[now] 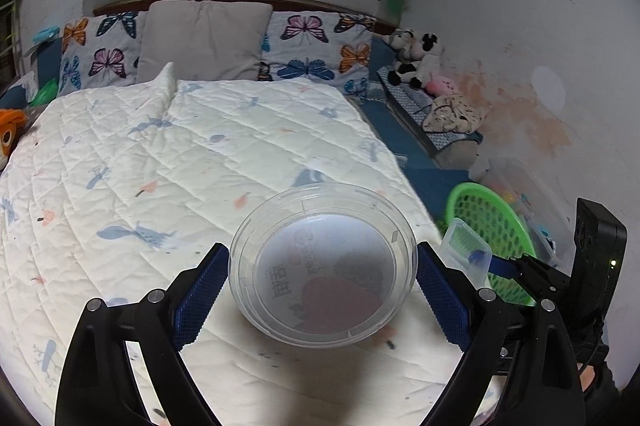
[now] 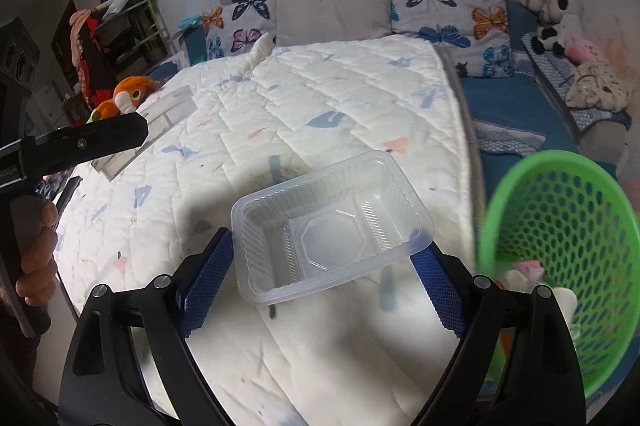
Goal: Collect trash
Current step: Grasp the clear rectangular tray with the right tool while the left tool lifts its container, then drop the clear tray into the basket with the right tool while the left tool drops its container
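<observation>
The left gripper (image 1: pixel 322 266) holds a round clear tub (image 1: pixel 323 266) in the lower middle of the left wrist view. Its two blue pads (image 1: pixel 202 296) press on the tub's two sides, so the claw is clamped on it. The tub is lifted above the white quilt (image 1: pixel 160 153), and a printed label shows through its bottom.

The right gripper (image 2: pixel 326 258) holds a clear plastic tray (image 2: pixel 332 226) in the lower middle of the right wrist view. This tray has four sides with ridges and is empty. The blue pads (image 2: pixel 208 282) touch its left and right edges, so this claw is clamped on the tray with its fingers wide. The tray is up off the quilt (image 2: pixel 320 97) too.

A green basket (image 2: pixel 560 226) with holes stands at the right of that view, just beside the bed. Something pink and white lies inside it. In the left wrist view the green basket (image 1: pixel 492 226) sits at the right, and the tray (image 1: pixel 466 254) shows in front of it.

At the left edge of the right wrist view, a hand (image 2: pixel 38 254) grips a black handle.

Butterfly pillows (image 1: pixel 316 45) and a grey pillow (image 1: pixel 204 39) lean at the top of the bed. An orange stuffed toy (image 2: pixel 128 97) lies at the left.
</observation>
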### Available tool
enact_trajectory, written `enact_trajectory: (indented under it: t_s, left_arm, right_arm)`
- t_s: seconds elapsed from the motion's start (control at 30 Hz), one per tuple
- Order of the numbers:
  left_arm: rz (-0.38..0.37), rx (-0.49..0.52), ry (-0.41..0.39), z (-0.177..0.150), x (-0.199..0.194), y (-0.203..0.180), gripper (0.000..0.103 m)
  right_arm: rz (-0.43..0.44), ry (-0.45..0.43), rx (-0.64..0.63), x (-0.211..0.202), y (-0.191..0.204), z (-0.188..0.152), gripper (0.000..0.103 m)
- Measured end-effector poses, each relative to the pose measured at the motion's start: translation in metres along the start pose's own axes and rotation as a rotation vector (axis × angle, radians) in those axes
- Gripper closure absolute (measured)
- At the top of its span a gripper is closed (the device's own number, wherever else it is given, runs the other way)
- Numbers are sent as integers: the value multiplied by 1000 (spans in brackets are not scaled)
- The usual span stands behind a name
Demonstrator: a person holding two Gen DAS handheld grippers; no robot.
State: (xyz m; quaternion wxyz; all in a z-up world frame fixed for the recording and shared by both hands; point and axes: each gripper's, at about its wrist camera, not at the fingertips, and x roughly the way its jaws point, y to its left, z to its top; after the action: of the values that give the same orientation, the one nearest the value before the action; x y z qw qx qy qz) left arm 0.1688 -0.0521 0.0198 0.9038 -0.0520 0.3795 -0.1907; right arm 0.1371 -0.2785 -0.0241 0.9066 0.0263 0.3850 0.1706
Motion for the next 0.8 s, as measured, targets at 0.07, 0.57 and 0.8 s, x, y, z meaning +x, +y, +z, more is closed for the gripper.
enact_trajectory:
  t_s: [0.07,0.57,0.8]
  left_arm:
    - [-10,6,2,0,1,-8,14]
    - [-102,78,36,10,31,-82,14]
    - [-127,116,55,13,46,-112,14]
  right_arm:
    - [-14,-5,7,-6,-7,-3,15]
    - [-148,-29,120,-47,-89,-29,15]
    - [-203,-31,169,-61,-127,-41,14]
